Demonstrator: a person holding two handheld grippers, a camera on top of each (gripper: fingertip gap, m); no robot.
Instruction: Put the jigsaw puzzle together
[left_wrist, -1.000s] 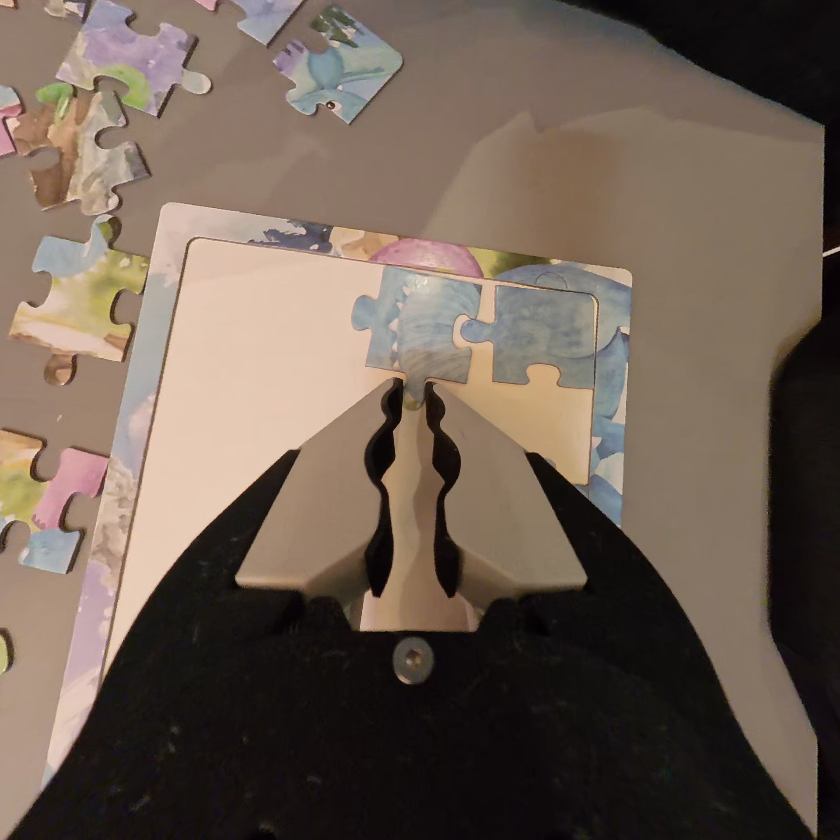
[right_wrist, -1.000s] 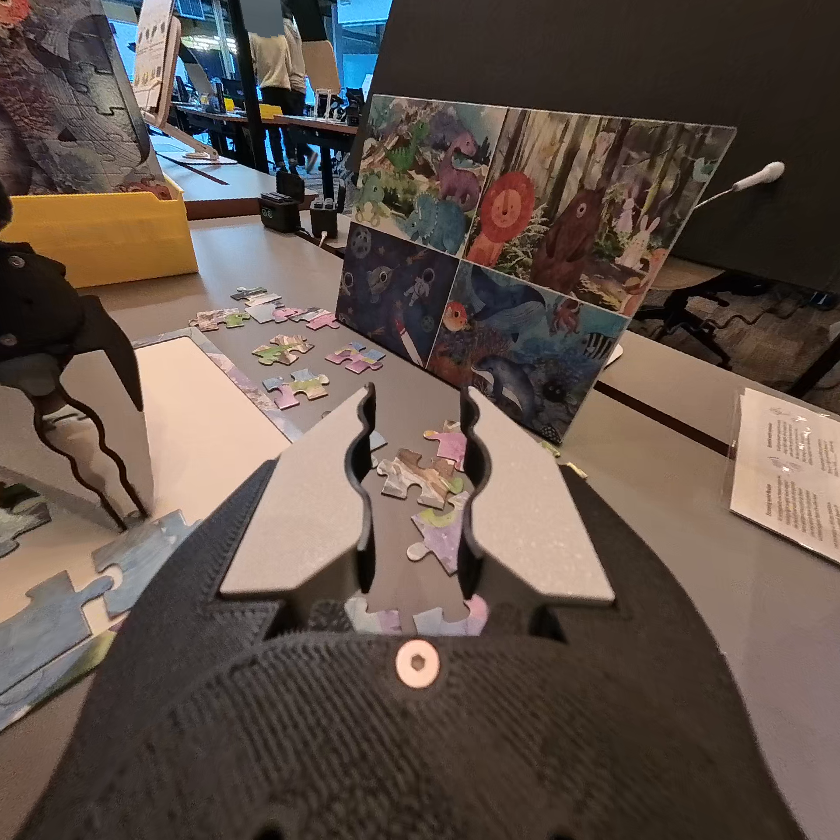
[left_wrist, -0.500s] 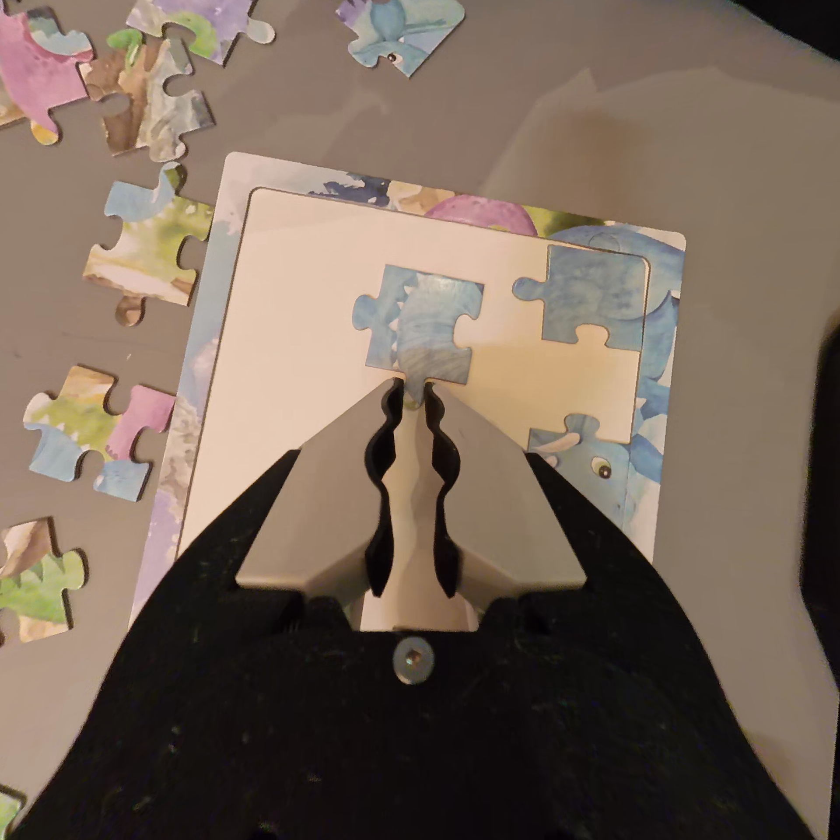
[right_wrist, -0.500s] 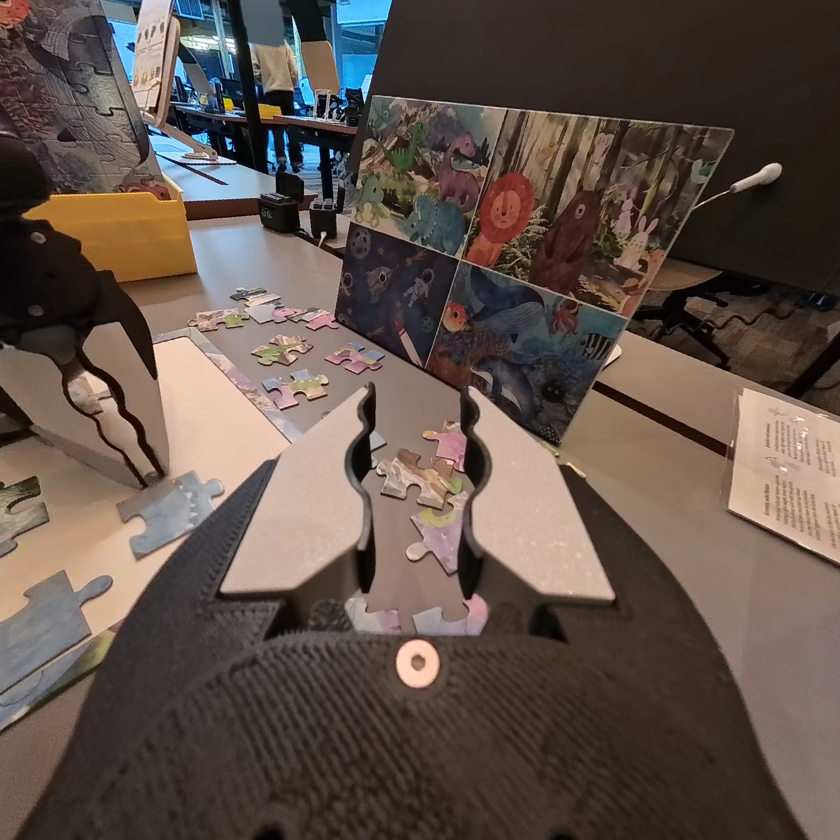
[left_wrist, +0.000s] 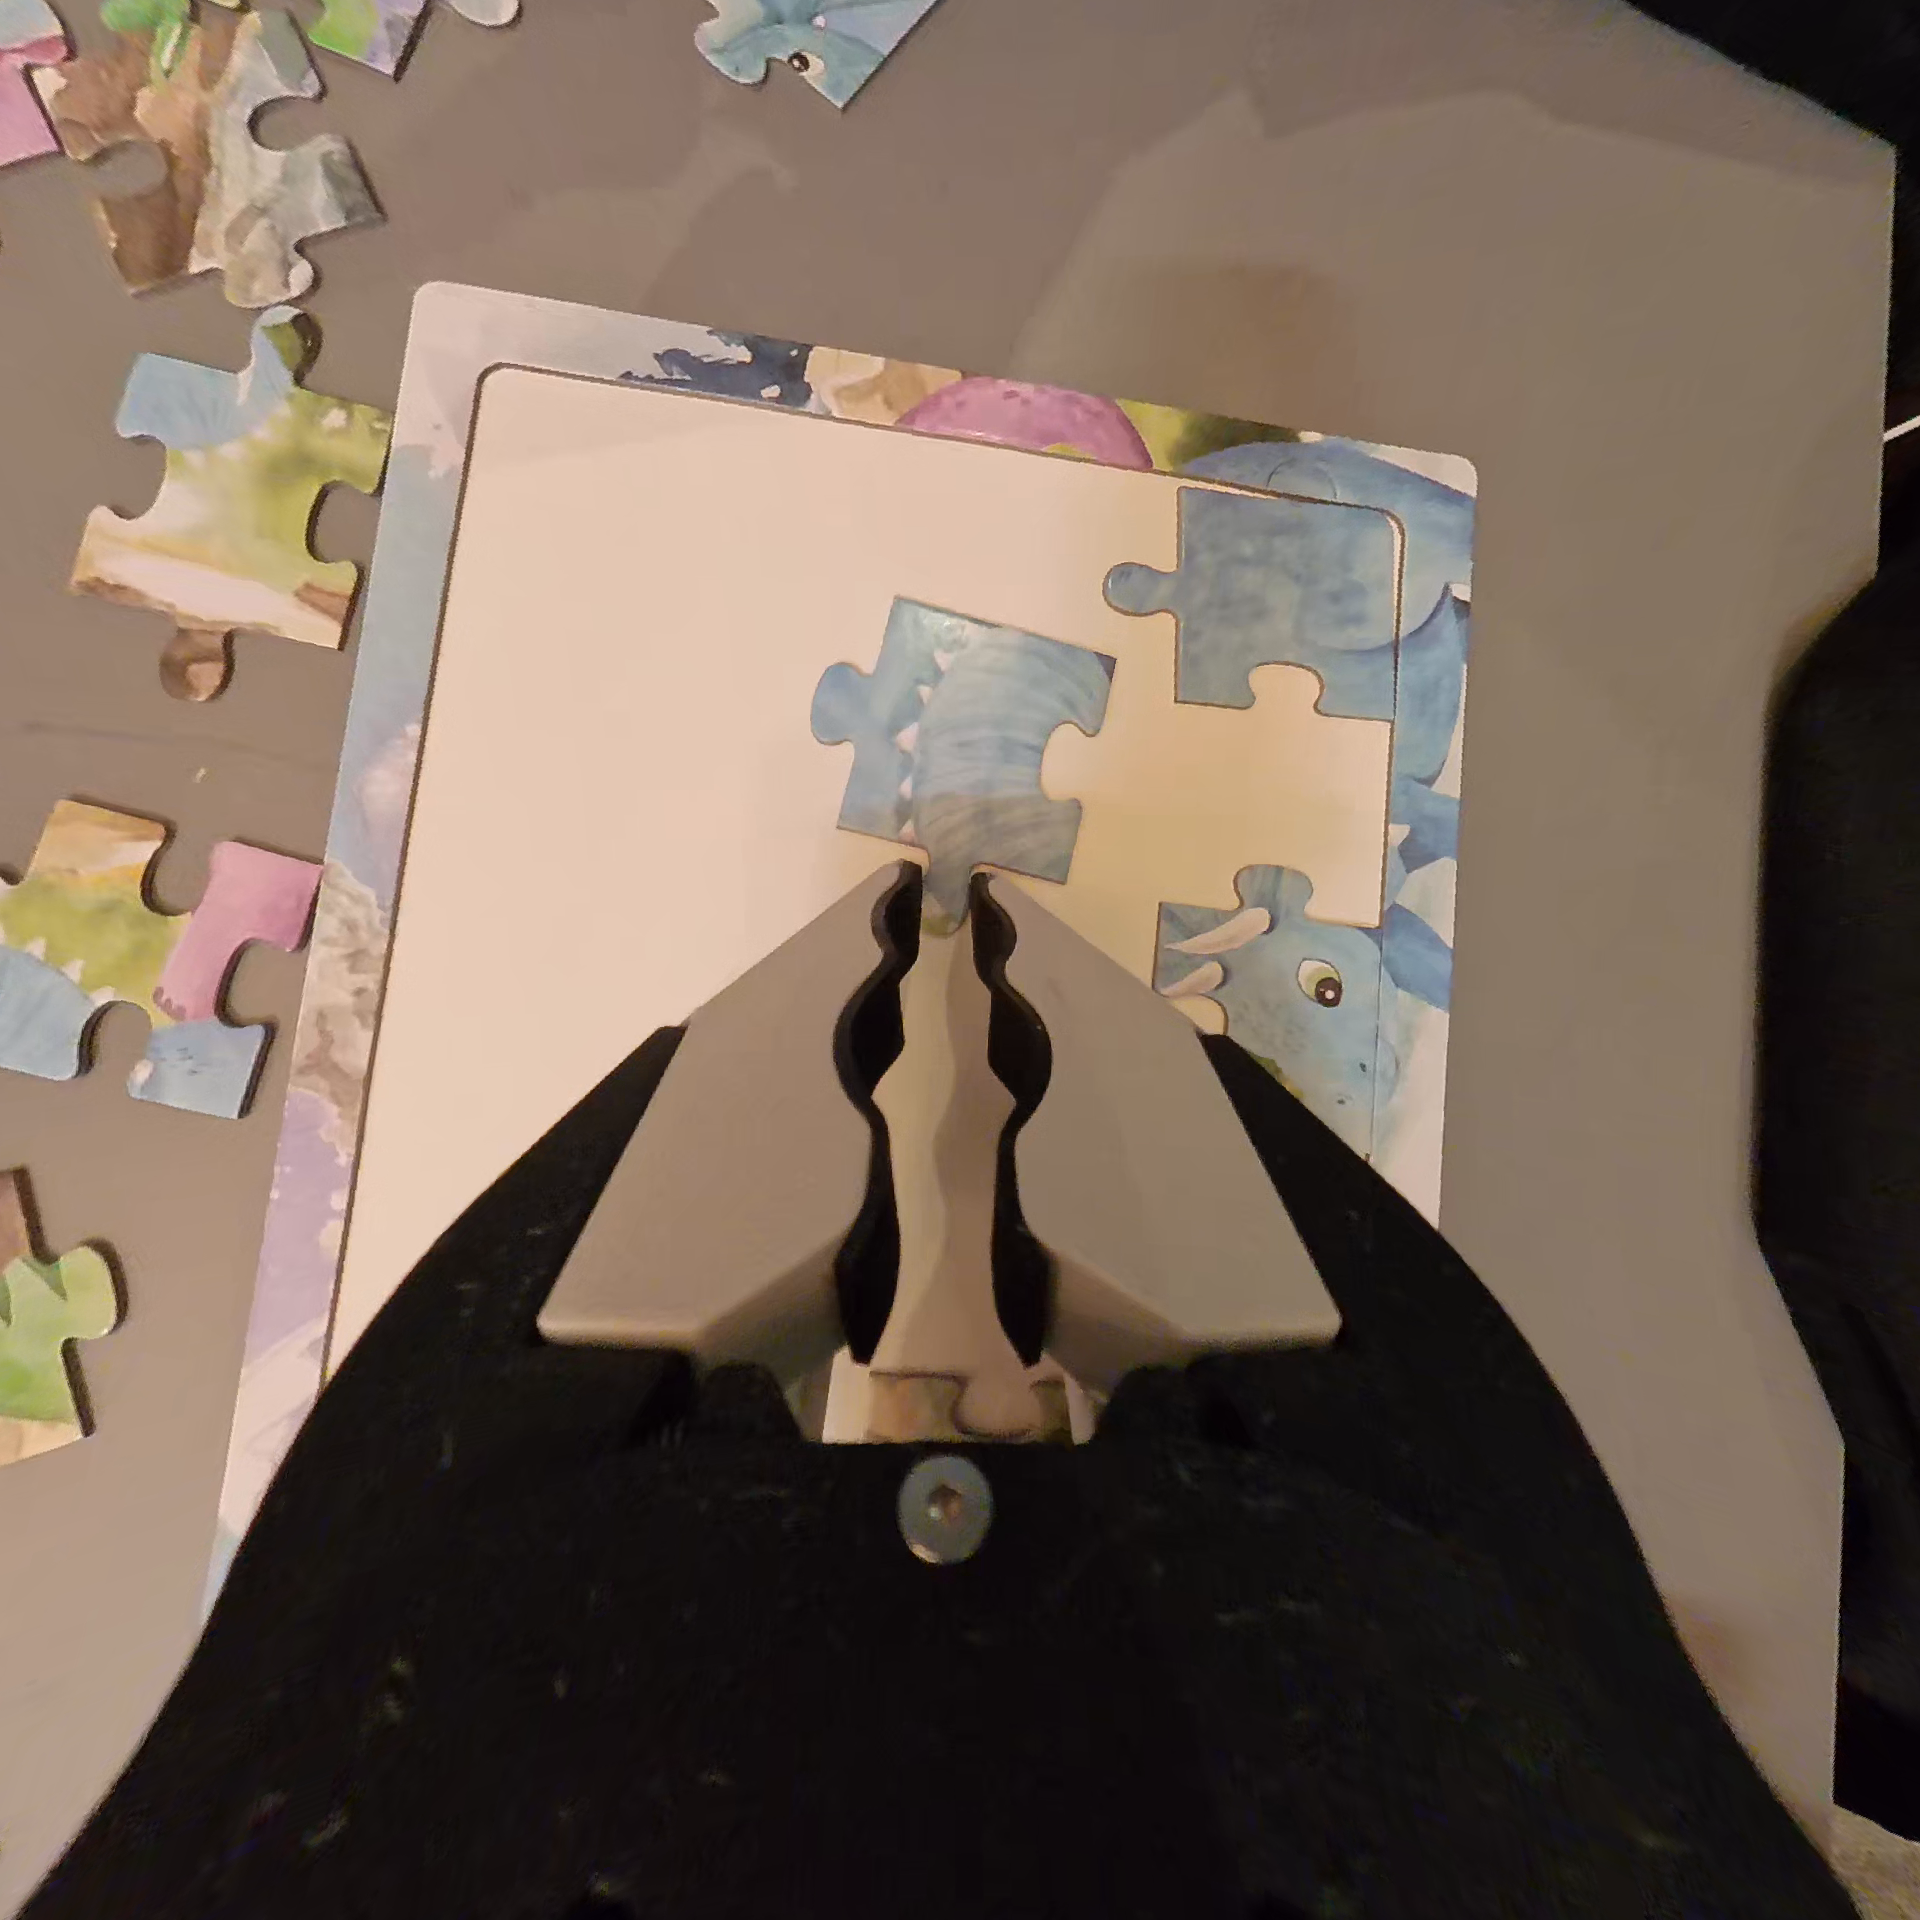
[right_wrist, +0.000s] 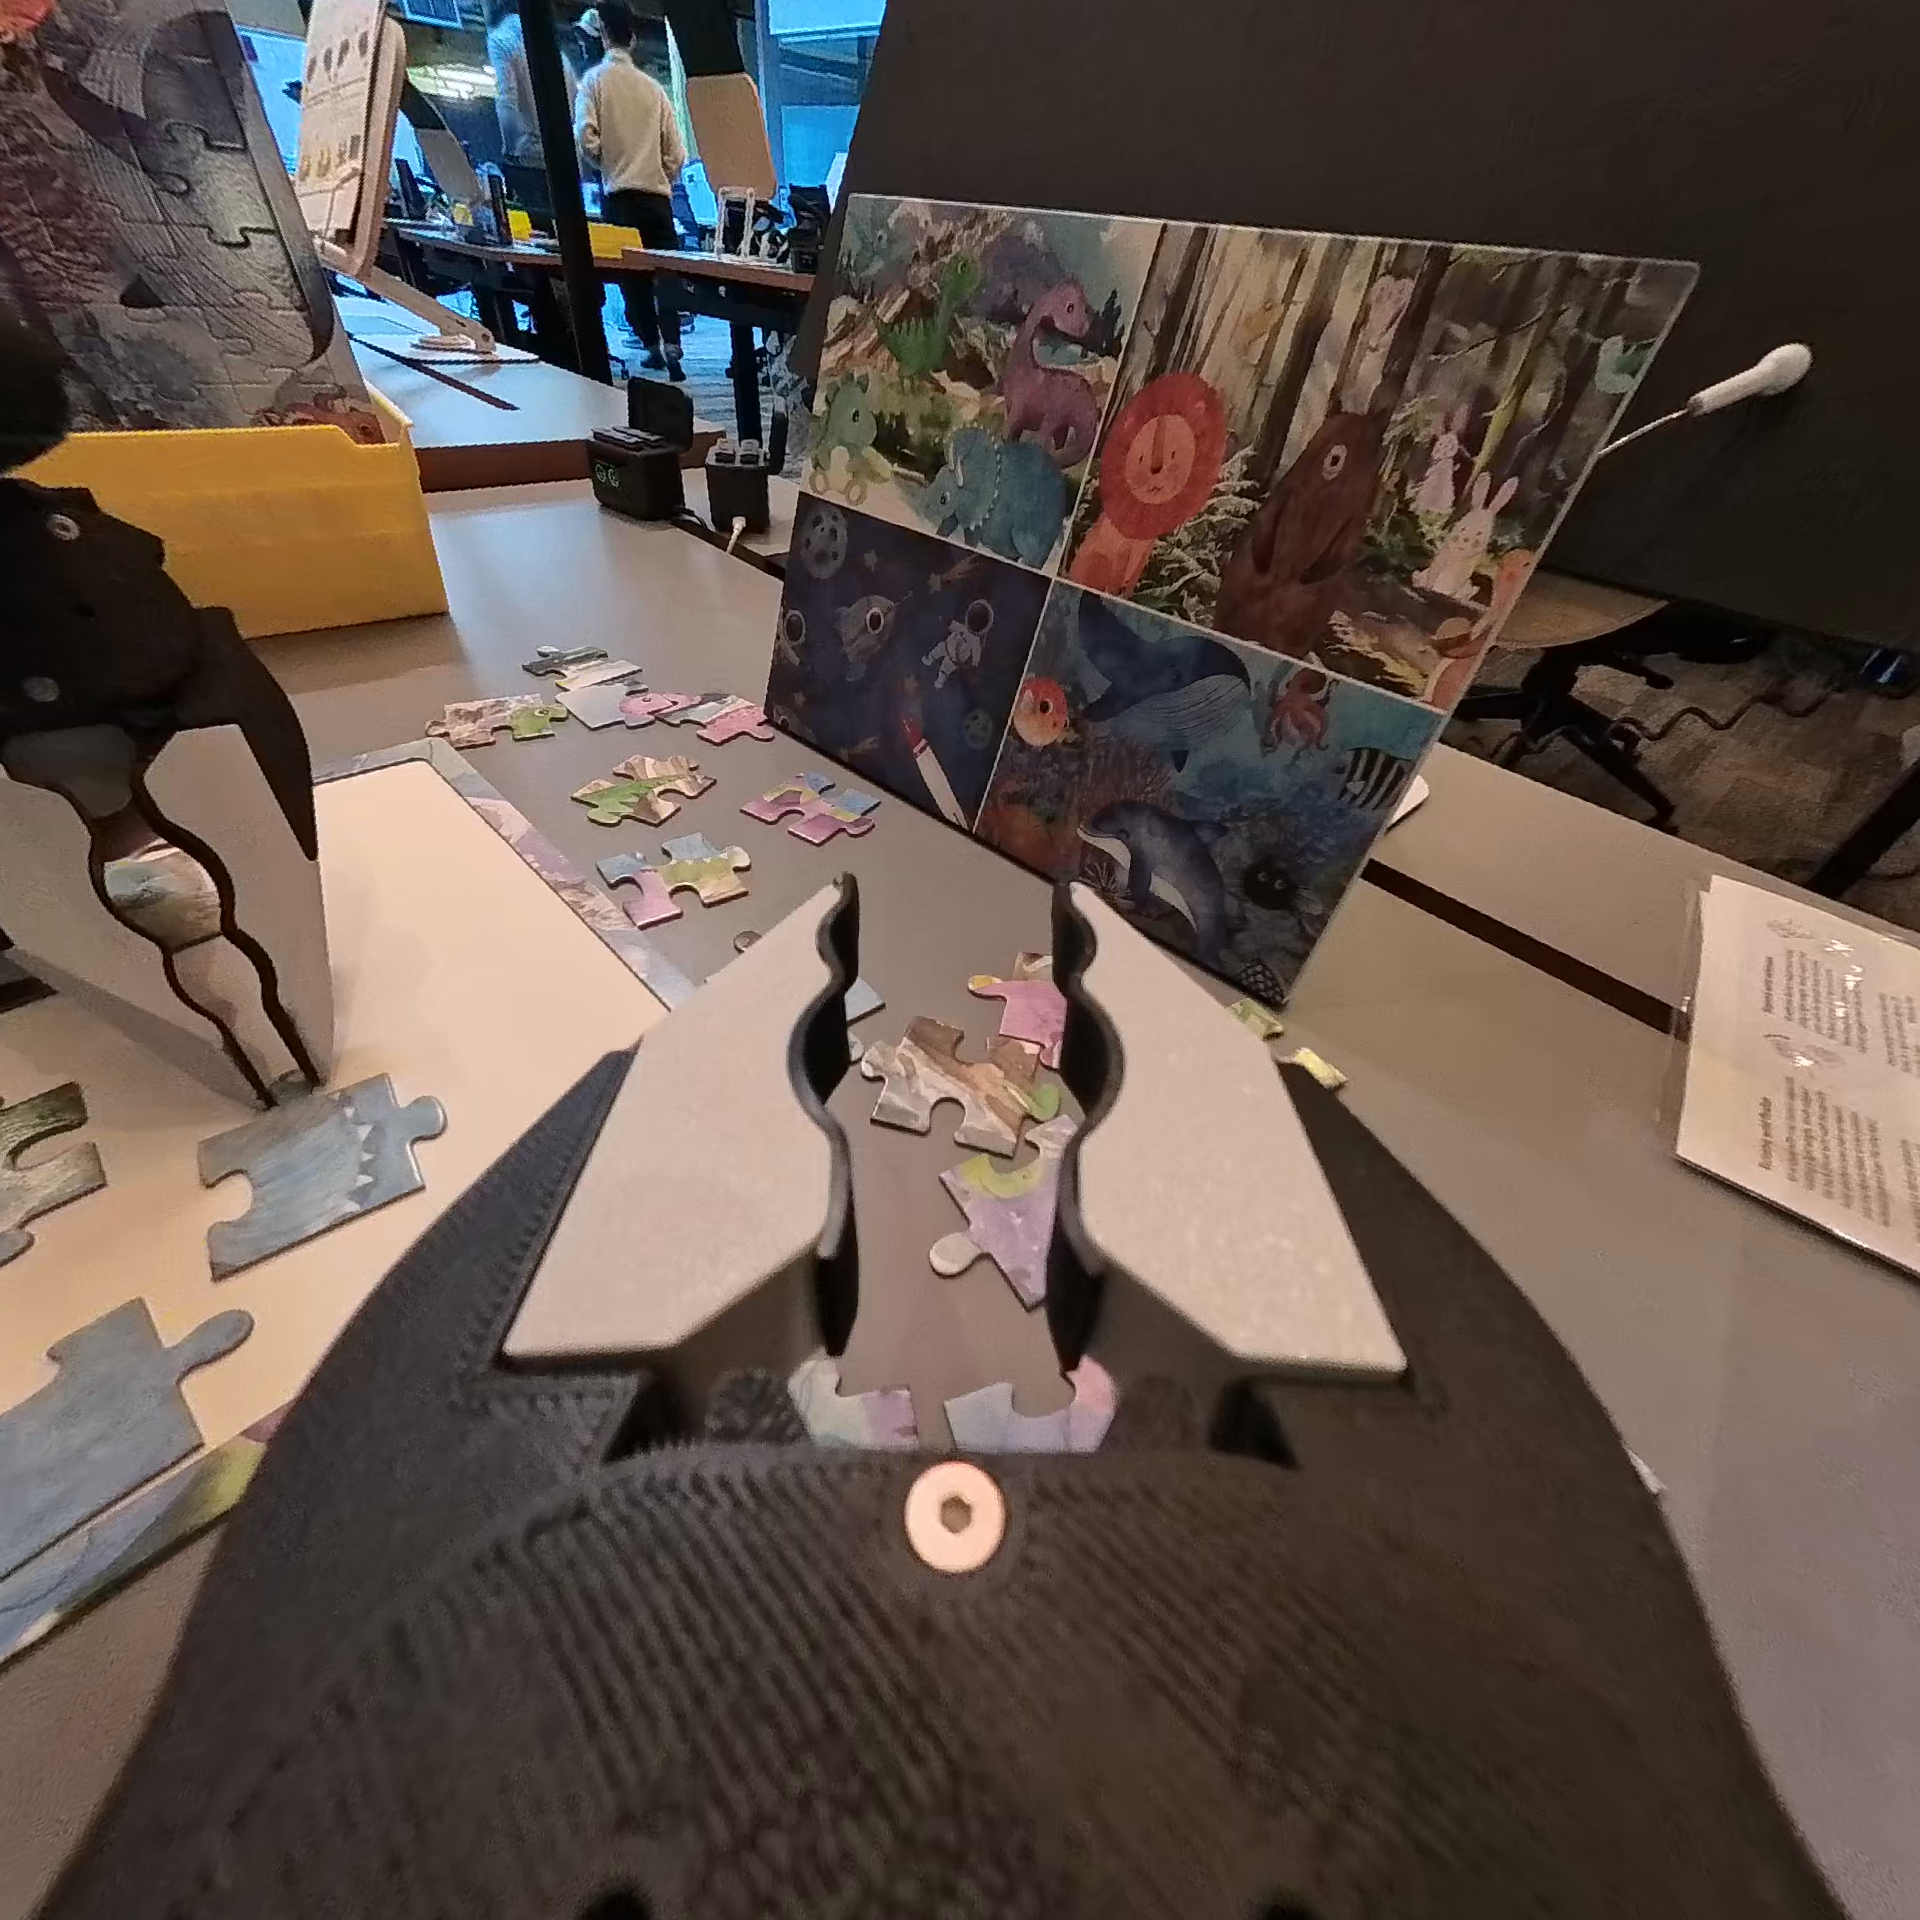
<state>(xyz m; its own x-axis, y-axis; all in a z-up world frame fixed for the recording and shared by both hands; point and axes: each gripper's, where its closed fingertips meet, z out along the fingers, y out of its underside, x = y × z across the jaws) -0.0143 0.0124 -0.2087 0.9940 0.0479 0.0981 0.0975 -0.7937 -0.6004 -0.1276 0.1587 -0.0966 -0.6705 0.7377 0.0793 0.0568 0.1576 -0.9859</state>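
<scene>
Blue-grey card: the held piece (left_wrist: 961, 743) lies flat on the cream floor of the puzzle tray (left_wrist: 644, 727), with the left gripper (left_wrist: 943, 891) clenched on its near tab. In the right wrist view the same piece (right_wrist: 312, 1169) rests on the tray under those tips. To its right, near the tray's edge, sits the seated dinosaur-face piece (left_wrist: 1273, 971); farther off, in the far right corner, sits the plain blue corner piece (left_wrist: 1283, 613). The held piece is just beside both and joined to neither.

Procedure: keep the piece flat, slide it right and far, align its right-hand socket with the corner piece's left tab, then press down. Avoid tilting; a raised edge will likely ride over its neighbour.

The right gripper (right_wrist: 951, 920) is released, holding nothing, above loose pieces (right_wrist: 961, 1081) on the grey table (right_wrist: 1507, 1299).
</scene>
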